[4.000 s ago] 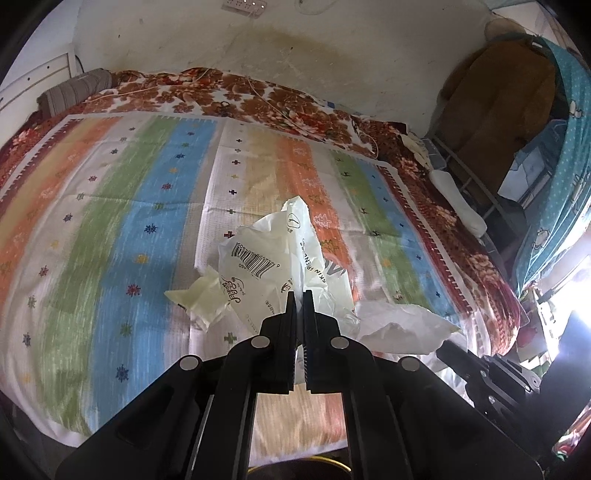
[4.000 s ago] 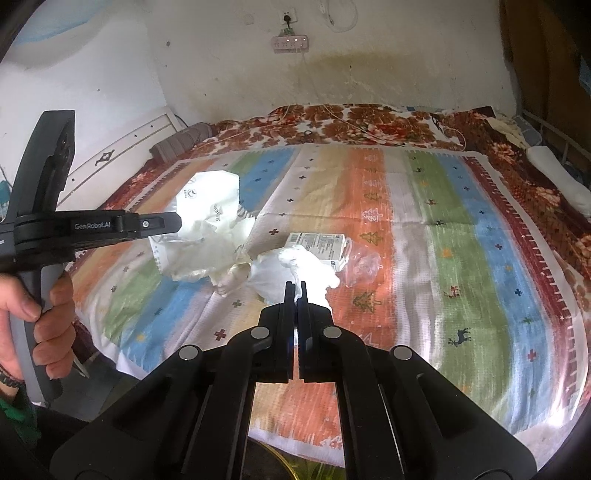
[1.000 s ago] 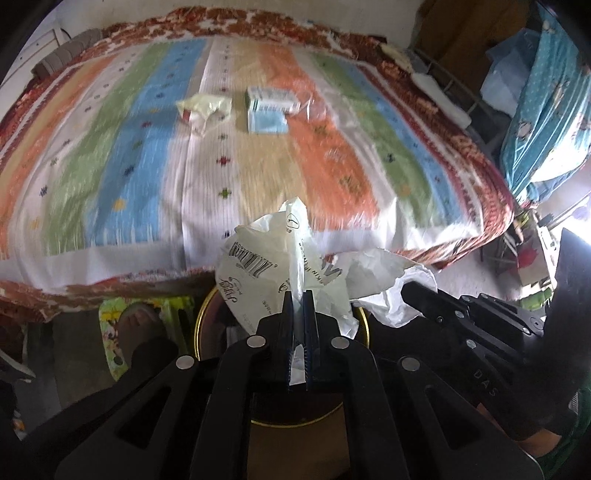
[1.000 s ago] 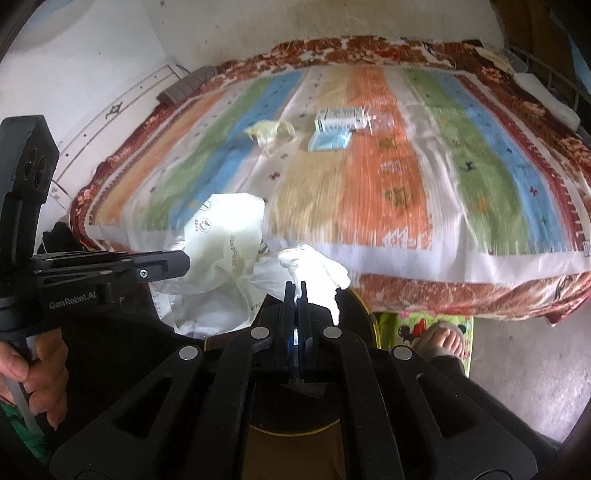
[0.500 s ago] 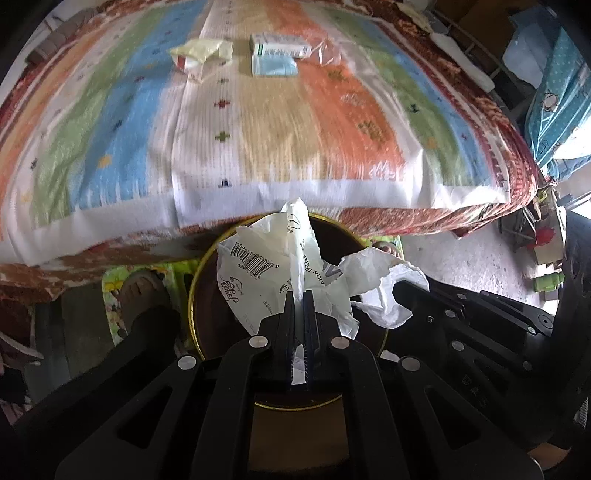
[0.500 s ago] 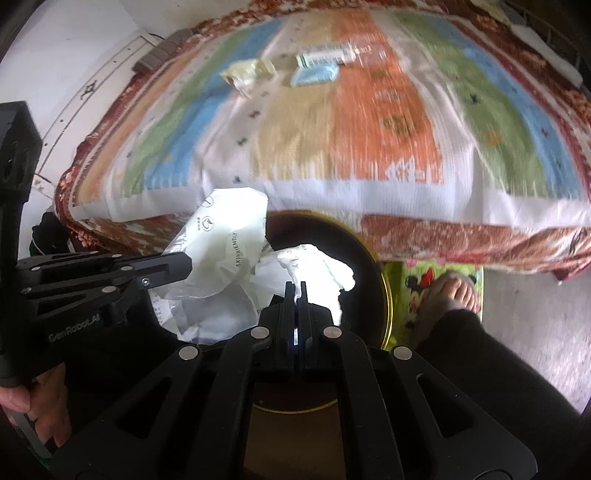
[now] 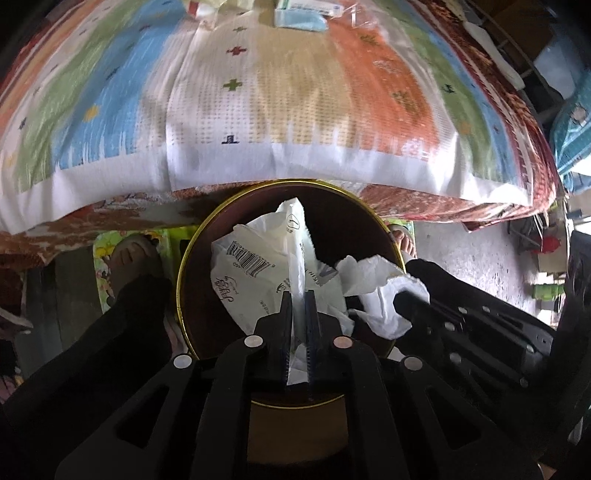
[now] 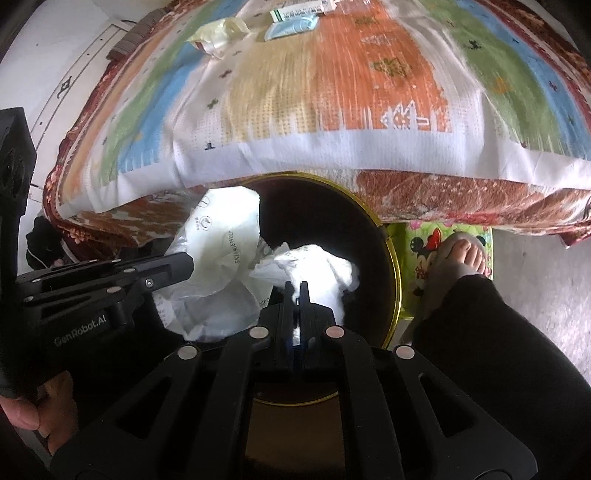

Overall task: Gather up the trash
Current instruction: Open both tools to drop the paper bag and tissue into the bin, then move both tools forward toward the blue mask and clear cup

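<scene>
My left gripper (image 7: 299, 295) is shut on a crumpled white plastic wrapper (image 7: 255, 273) with a barcode, held over the mouth of a dark round bin with a gold rim (image 7: 184, 258). My right gripper (image 8: 294, 288) is shut on a crumpled white tissue (image 8: 317, 266) over the same bin (image 8: 391, 251). The wrapper also shows in the right wrist view (image 8: 218, 251), with the left gripper (image 8: 184, 264) beside it. The tissue (image 7: 380, 291) and the right gripper (image 7: 400, 297) show in the left wrist view. More trash lies far back on the bed: a yellowish wrapper (image 8: 218, 33) and a blue pack (image 8: 291, 26).
The striped bedspread (image 7: 295, 110) hangs just beyond the bin. The person's sandalled feet (image 8: 458, 254) (image 7: 129, 262) stand on a colourful mat either side of the bin. Bare concrete floor (image 7: 480, 266) lies to the right.
Both grippers have carried their trash off the bed and down over the bin. The bin now fills more of both views and the bed has slid upward.
</scene>
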`<state>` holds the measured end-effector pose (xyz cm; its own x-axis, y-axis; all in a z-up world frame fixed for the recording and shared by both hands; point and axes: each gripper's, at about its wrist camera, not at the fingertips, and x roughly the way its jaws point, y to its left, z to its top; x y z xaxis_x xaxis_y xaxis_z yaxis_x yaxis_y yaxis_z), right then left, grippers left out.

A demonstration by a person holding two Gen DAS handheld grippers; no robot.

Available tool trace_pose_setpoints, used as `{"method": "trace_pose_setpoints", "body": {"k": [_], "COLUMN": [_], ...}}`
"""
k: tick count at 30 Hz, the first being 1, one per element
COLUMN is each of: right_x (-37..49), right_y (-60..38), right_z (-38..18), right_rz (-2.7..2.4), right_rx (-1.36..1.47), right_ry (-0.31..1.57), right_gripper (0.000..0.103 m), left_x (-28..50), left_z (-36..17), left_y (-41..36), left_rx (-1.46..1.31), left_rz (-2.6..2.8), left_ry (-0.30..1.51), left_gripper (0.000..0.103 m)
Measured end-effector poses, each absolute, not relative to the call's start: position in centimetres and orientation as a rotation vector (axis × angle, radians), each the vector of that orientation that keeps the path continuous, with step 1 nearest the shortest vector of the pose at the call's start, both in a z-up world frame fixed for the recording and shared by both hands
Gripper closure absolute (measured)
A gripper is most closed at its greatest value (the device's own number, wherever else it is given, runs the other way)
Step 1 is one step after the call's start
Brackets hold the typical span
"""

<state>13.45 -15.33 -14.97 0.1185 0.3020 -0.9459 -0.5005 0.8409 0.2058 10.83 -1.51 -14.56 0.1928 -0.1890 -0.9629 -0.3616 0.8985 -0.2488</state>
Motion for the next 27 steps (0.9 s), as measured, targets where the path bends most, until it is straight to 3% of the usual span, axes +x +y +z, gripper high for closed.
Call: {"method": "trace_pose_setpoints", "body": {"k": [1, 2, 3, 4, 14, 22, 27], "right_x": [13.6, 13.7, 13.9, 13.9, 15.0, 16.4, 17.6], "right_y": [-15.4, -15.4, -15.5, -15.5, -15.1, -14.5, -14.8], "right_z": [-15.1, -15.2, -15.1, -15.0, -12.7, -8.8, -7.2], "right_rz": [0.585, 0.580, 0.575, 0.575, 0.587, 0.618, 0.626], "right_rx": [-0.178, -0.173, -0.160, -0.154, -0.155, -0.199, -0.178], "right_ry": [1.332, 1.334, 1.335, 1.332, 1.251, 1.112, 1.075], "right_gripper": [0.091, 0.085, 0.072, 0.066, 0.052, 0.032, 0.016], "left_x": [10.9, 11.0, 11.1, 11.1, 11.9, 13.5, 14.9], "left_z": [-14.7, -14.7, -14.7, -14.6, -10.8, -6.8, -5.7], "left_y": [-1.3, -1.1, -0.8, -0.4, 3.4, 6.7, 7.2], "left_rx": [-0.485, -0.489, -0.499, -0.513, -0.596, -0.581, -0.528], "left_rz": [0.138, 0.146, 0.154, 0.159, 0.213, 0.267, 0.290], "left_ry": [1.388, 1.385, 1.381, 1.375, 1.217, 1.039, 0.991], "left_gripper": [0.077, 0.069, 0.062, 0.060, 0.038, 0.013, 0.006]}}
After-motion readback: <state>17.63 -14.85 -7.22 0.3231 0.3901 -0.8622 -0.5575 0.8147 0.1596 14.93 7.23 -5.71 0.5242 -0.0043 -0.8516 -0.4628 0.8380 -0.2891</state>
